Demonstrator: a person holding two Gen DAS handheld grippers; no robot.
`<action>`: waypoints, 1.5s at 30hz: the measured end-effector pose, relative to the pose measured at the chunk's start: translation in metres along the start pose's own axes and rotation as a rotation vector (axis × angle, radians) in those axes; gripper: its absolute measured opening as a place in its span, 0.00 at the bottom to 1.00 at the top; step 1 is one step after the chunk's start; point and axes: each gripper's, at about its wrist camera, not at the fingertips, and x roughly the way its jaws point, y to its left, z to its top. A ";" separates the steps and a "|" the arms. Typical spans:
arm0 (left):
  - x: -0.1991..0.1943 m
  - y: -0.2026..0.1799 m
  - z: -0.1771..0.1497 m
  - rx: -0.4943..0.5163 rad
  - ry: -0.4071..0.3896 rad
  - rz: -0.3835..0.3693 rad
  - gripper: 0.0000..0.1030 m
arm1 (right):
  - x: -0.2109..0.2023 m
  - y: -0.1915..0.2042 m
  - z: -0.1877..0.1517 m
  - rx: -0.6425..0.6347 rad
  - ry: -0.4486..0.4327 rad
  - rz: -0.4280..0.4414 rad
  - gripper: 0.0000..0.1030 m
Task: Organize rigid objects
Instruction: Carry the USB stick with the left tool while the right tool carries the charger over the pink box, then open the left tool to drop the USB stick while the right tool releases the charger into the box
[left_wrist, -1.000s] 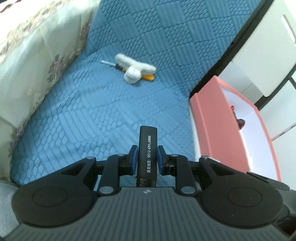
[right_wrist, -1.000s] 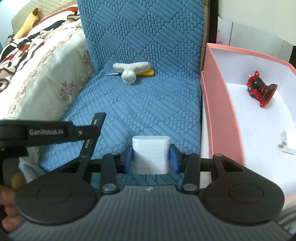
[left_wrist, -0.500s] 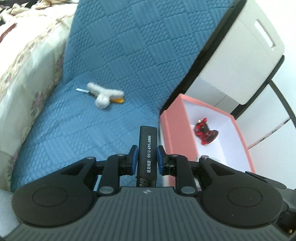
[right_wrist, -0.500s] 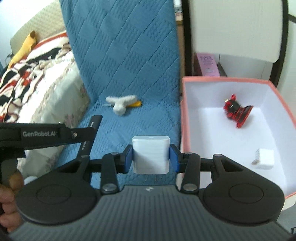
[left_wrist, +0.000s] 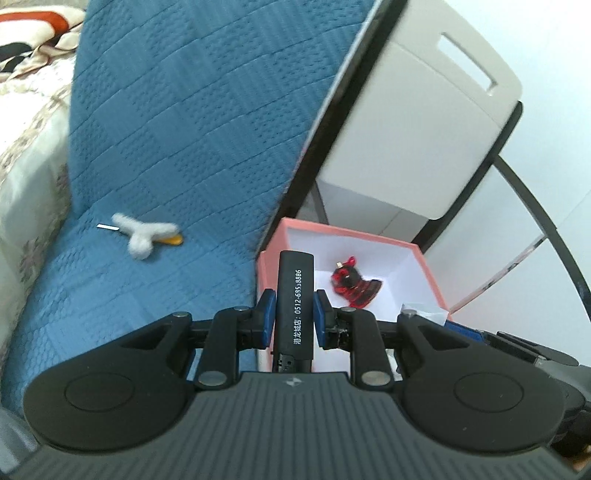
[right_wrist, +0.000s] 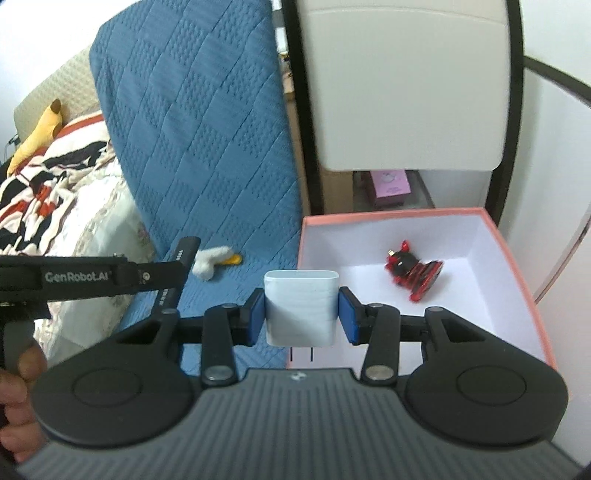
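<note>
My left gripper (left_wrist: 294, 314) is shut on a black lighter (left_wrist: 295, 295) with white printed digits, held over the near left rim of the pink box (left_wrist: 343, 232). My right gripper (right_wrist: 301, 314) is shut on a white charger block (right_wrist: 301, 306), held above the box's left front corner (right_wrist: 301, 251). A red and black figurine (right_wrist: 413, 269) lies inside the white-lined box; it also shows in the left wrist view (left_wrist: 352, 282). The left gripper with the lighter shows at the left of the right wrist view (right_wrist: 177, 266).
A white fluffy item on an orange-handled tool (left_wrist: 147, 236) lies on the blue quilted cushion (left_wrist: 166, 129), also seen in the right wrist view (right_wrist: 214, 258). A white cabinet (right_wrist: 399, 92) with a black frame stands behind the box. Floral bedding (right_wrist: 55, 184) lies to the left.
Both grippers have risen and swung right toward the pink box, holding their objects. The small white cube seen in the box earlier is now hidden behind the right gripper.
</note>
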 end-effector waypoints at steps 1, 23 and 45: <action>0.000 -0.007 0.001 0.005 -0.002 -0.005 0.25 | -0.003 -0.005 0.002 0.001 -0.006 -0.001 0.44; 0.098 -0.089 -0.037 0.027 0.136 -0.020 0.14 | 0.018 -0.102 -0.020 0.052 0.089 -0.042 0.44; 0.157 -0.075 -0.066 -0.004 0.285 0.011 0.14 | 0.089 -0.144 -0.077 0.103 0.292 -0.065 0.44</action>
